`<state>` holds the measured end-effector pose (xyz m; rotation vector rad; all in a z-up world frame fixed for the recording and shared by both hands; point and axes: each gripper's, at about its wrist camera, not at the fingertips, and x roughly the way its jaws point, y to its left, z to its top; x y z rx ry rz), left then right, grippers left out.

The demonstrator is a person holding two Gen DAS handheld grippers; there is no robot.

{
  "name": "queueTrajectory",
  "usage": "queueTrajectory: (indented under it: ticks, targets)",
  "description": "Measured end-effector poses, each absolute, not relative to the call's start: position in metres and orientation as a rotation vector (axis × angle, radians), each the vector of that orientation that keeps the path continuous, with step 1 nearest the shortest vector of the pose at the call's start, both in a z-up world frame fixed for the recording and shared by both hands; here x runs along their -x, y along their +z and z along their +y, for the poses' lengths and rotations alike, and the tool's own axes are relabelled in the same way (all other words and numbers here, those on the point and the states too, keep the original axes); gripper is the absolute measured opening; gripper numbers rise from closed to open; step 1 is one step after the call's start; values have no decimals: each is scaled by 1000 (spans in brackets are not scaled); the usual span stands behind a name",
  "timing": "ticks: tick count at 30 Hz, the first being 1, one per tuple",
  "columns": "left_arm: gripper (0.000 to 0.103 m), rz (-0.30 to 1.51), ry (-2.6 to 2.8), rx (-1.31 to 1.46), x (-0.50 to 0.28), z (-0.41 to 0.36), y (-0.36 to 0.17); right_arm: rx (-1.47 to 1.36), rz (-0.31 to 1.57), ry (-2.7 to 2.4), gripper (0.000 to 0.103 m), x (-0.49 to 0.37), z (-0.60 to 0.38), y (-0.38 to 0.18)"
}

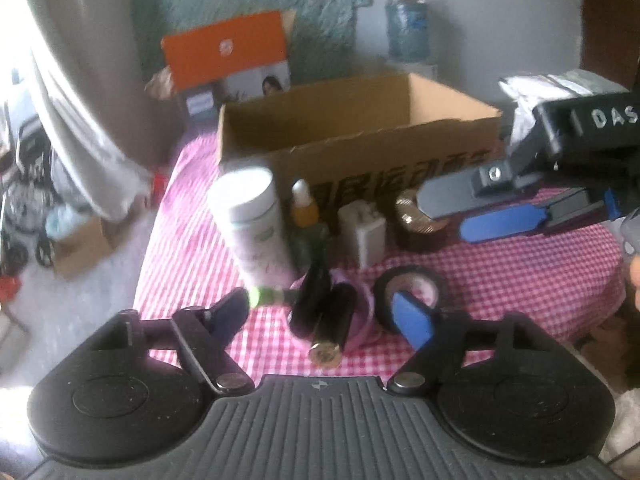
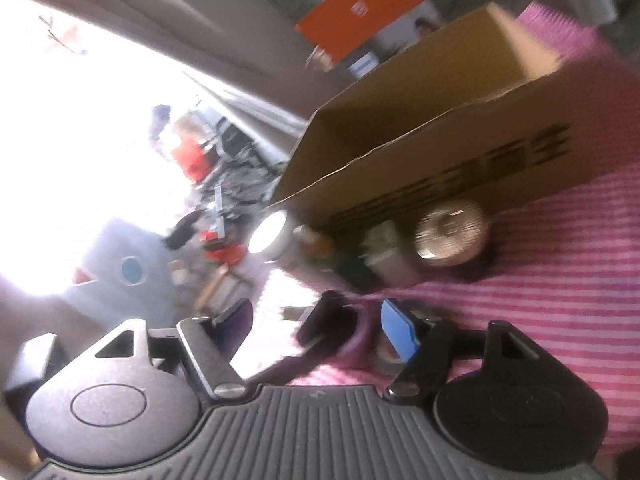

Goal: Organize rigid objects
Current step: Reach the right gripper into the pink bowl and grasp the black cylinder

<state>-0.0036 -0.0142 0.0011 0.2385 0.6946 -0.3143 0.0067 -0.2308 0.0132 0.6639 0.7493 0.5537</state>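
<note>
On the pink checked cloth (image 1: 520, 272) stand a white cylinder bottle (image 1: 252, 224), an orange dropper bottle (image 1: 303, 210), a white plug block (image 1: 364, 236) and a gold-lidded jar (image 1: 416, 220), in a row before an open cardboard box (image 1: 360, 136). Nearer lie two black tubes (image 1: 324, 316) on a purple item (image 1: 362, 320), a green-tipped piece (image 1: 264, 295) and a black tape roll (image 1: 416, 286). My left gripper (image 1: 322, 316) is open, its jaws either side of the tubes without touching them. My right gripper (image 1: 442, 220) reaches in from the right beside the jar, tilted, open and empty (image 2: 318, 320).
An orange box (image 1: 226, 54) leans behind the cardboard box, and a water jug (image 1: 408, 28) stands by the wall. A curtain (image 1: 80, 80) hangs at the left, with floor clutter below it. The cloth's left edge drops to the floor. The right wrist view is blurred.
</note>
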Motion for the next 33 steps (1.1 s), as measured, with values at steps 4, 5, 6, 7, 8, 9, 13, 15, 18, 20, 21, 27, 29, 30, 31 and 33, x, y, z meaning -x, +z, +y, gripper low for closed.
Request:
queueTrajectory:
  ticks: [4, 5, 6, 7, 8, 9, 13, 15, 18, 20, 21, 27, 29, 30, 31, 33]
  targets:
    - [61, 775, -331, -170, -6, -1, -6, -715, 828, 599, 68, -25, -215, 0]
    - [60, 797, -343, -145, -9, 2, -7, -723, 846, 602, 67, -28, -211, -5]
    - [58, 817, -349, -127, -12, 4, -8, -738, 866, 608, 66, -32, -208, -10]
    - [55, 829, -352, -114, -13, 5, -9, -751, 881, 611, 66, -35, -207, -14]
    - [52, 836, -354, -104, -14, 6, -10, -765, 894, 612, 65, -37, -205, -18]
    - [48, 844, -360, -93, -16, 7, -11, -779, 906, 610, 65, -39, -204, -22]
    - [36, 884, -392, -59, -21, 9, -14, -831, 944, 598, 59, -39, -202, -33]
    - [28, 901, -406, -43, -24, 11, -16, -849, 964, 587, 53, -41, -201, -39]
    - [24, 904, -443, -23, -24, 13, -16, -858, 985, 584, 46, -43, -198, -44]
    - [23, 908, -464, -13, -23, 14, -15, -854, 995, 583, 44, -45, -195, -45]
    - [23, 908, -469, -13, -23, 13, -15, -850, 999, 581, 43, -46, -194, -46]
    - [23, 917, -480, -27, -30, 8, -17, -853, 1034, 568, 35, -52, -191, -53]
    - [23, 923, -484, -33, -34, 7, -17, -861, 1047, 566, 32, -53, -191, -55]
    - [23, 926, -485, -37, -35, 7, -18, -866, 1053, 565, 32, -54, -192, -57]
    - [24, 931, -485, -41, -36, 6, -18, -873, 1060, 565, 32, -55, -192, -58]
    - [23, 941, -484, -38, -39, 5, -20, -880, 1063, 564, 31, -56, -192, -60]
